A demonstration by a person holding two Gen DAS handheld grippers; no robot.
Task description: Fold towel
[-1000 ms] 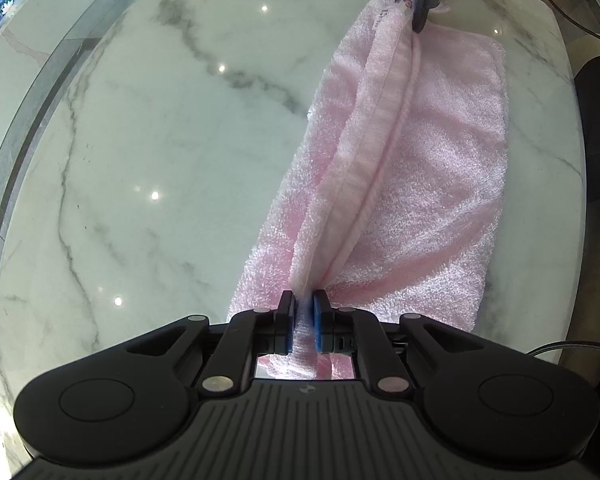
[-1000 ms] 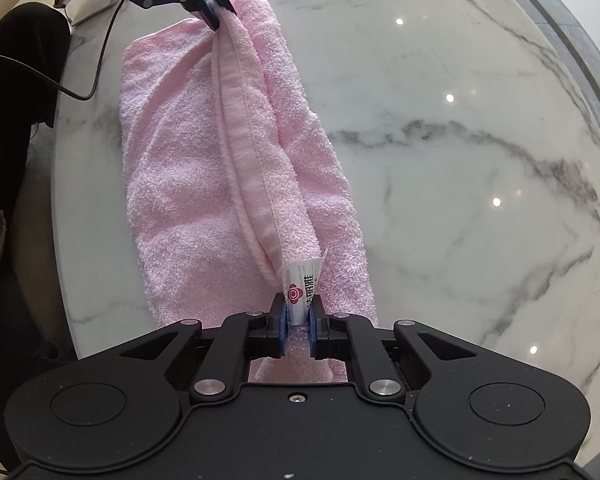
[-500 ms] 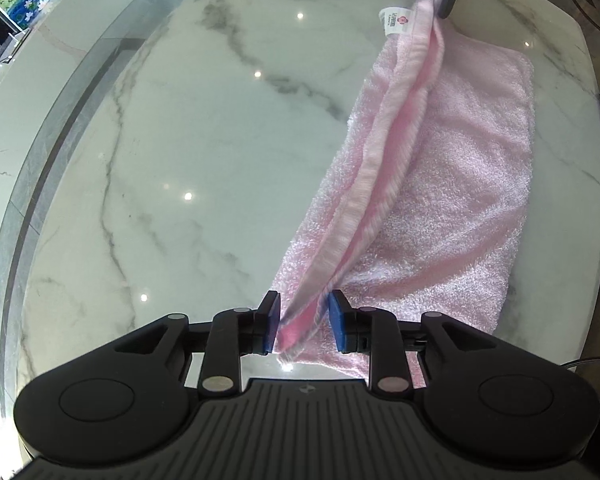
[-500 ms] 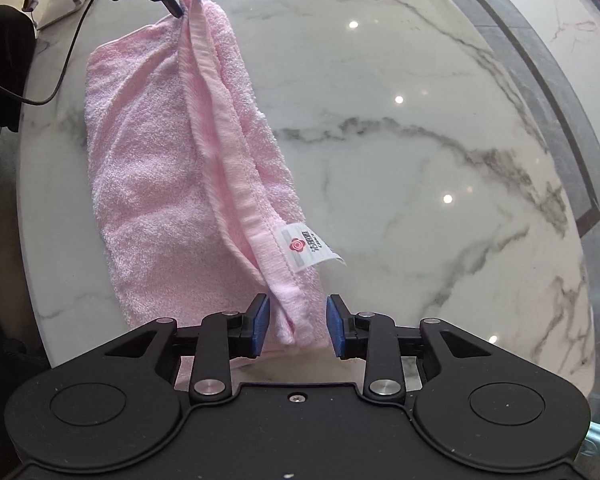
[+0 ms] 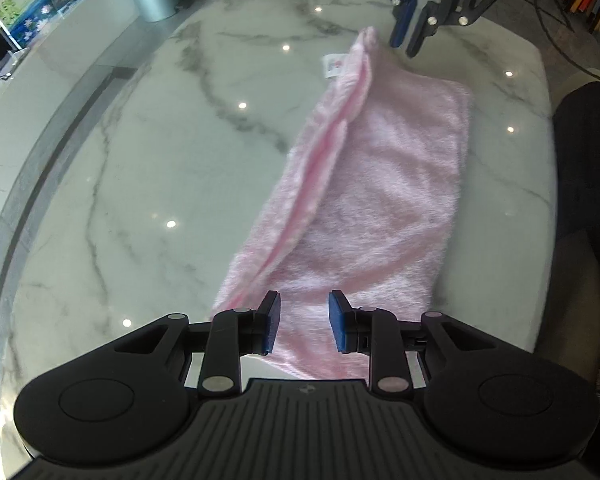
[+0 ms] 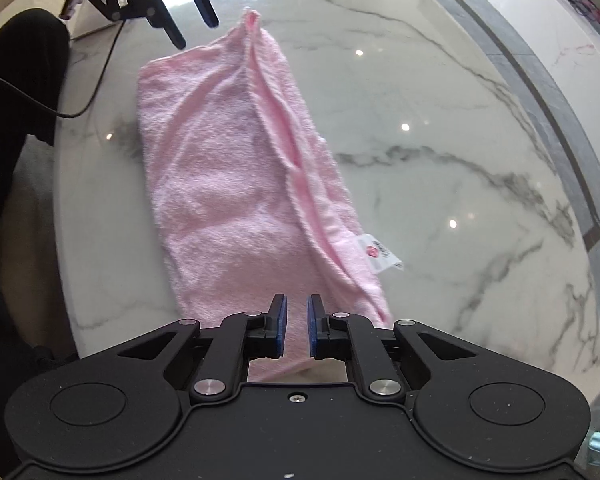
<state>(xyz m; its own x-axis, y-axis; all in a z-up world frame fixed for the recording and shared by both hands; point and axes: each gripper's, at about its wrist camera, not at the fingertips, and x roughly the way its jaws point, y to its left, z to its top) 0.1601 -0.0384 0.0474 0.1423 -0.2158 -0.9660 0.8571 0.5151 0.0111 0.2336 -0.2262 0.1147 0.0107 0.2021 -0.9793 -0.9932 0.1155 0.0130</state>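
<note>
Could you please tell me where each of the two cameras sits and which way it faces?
Left wrist: on the left gripper, jaws open, looking along the pink towel to the right gripper opposite.
Right wrist: on the right gripper, jaws narrowly open, looking back along the towel to the left gripper.
Shared: towel, its white label, marble table.

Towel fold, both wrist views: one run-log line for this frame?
stage: release after first fold | pink towel: folded lengthwise, lying on marble table | left tongs: open, empty | right tongs: open, narrow gap, empty
</note>
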